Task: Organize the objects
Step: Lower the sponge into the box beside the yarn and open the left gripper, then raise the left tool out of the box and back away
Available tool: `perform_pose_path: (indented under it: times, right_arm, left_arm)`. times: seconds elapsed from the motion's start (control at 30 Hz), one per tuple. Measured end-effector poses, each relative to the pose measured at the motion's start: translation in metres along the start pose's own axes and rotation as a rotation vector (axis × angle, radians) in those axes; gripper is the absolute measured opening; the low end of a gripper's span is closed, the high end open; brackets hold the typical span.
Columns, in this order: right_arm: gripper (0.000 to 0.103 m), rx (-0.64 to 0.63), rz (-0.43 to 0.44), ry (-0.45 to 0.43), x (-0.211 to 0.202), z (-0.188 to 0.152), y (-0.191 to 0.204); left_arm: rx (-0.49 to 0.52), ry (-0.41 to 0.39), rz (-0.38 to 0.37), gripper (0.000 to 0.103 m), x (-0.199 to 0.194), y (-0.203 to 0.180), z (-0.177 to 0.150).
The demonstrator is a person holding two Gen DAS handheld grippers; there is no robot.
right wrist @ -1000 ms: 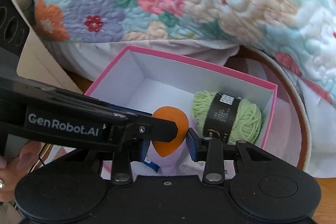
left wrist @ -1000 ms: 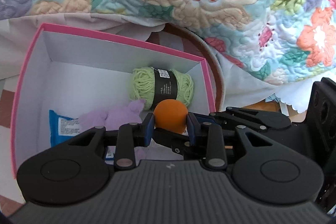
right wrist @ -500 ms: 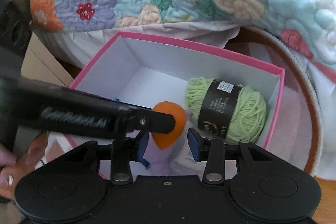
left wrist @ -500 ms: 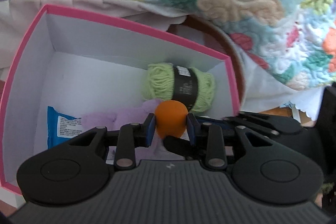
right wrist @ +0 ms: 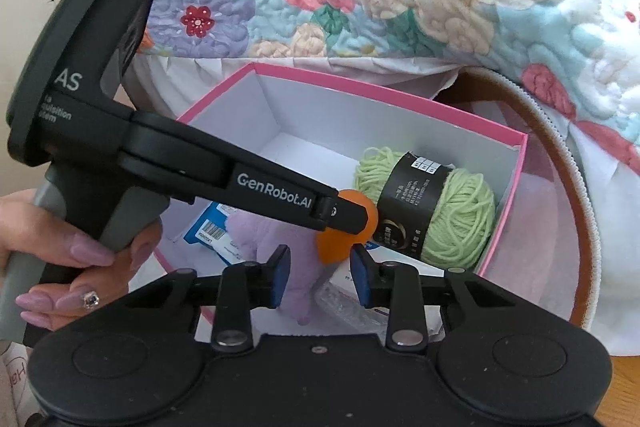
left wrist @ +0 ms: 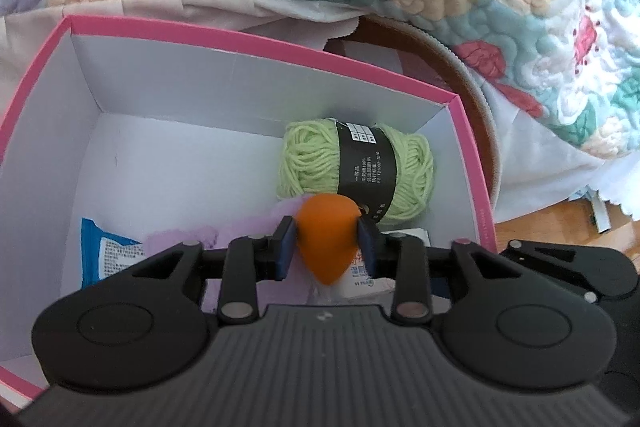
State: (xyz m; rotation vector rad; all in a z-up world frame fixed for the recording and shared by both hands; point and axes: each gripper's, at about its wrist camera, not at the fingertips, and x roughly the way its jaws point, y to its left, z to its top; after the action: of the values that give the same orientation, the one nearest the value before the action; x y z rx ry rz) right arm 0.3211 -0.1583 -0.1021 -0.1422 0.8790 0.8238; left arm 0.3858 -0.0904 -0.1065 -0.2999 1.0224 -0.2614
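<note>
Two claws meet over the pink box (left wrist: pixel 256 45). The left claw (left wrist: pixel 326 247), its jaws just eased wider, pinches the orange teardrop sponge (left wrist: pixel 326 239), green yarn (left wrist: pixel 356 173) just beyond. Only the right wrist view shows the hand (right wrist: pixel 60 259) holding it; there the right claw (right wrist: pixel 318 277), just narrowed, grips nothing. A purple plush (right wrist: pixel 276 241) and blue packet (left wrist: pixel 106 253) beneath are half hidden.

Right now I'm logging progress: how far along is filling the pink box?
Done: green yarn skein, blue packet and purple plush lie in the pink box. In hand: left gripper holds the orange egg-shaped sponge above them. Left: drop it in. Right gripper carries nothing.
</note>
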Motion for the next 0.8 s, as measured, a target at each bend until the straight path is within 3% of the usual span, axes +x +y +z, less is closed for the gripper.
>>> perform_pose_path:
  times: [0.1, 0.17, 0.33, 0.6, 0.8]
  right_arm:
    - [0.038, 0.000, -0.022, -0.012, -0.002, -0.002, 0.001]
    - [0.038, -0.004, -0.043, -0.014, -0.003, -0.002, 0.004]
    - [0.038, 0.022, -0.063, -0.046, -0.012, -0.003, 0.006]
    - [0.038, 0.054, -0.088, -0.077, -0.039, -0.009, 0.024]
    - [0.038, 0.049, -0.112, -0.104, -0.073, -0.014, 0.046]
  left_arm:
    - [0.033, -0.019, 0.053, 0.042, -0.006, -0.007, 0.001]
    - [0.048, -0.025, 0.076, 0.050, -0.013, -0.009, 0.001]
    - [0.021, -0.019, 0.073, 0.057, -0.034, -0.006, -0.002]
    - [-0.004, -0.019, 0.105, 0.057, -0.072, -0.003, -0.014]
    - [0.041, -0.044, 0.109, 0.057, -0.115, -0.009, -0.028]
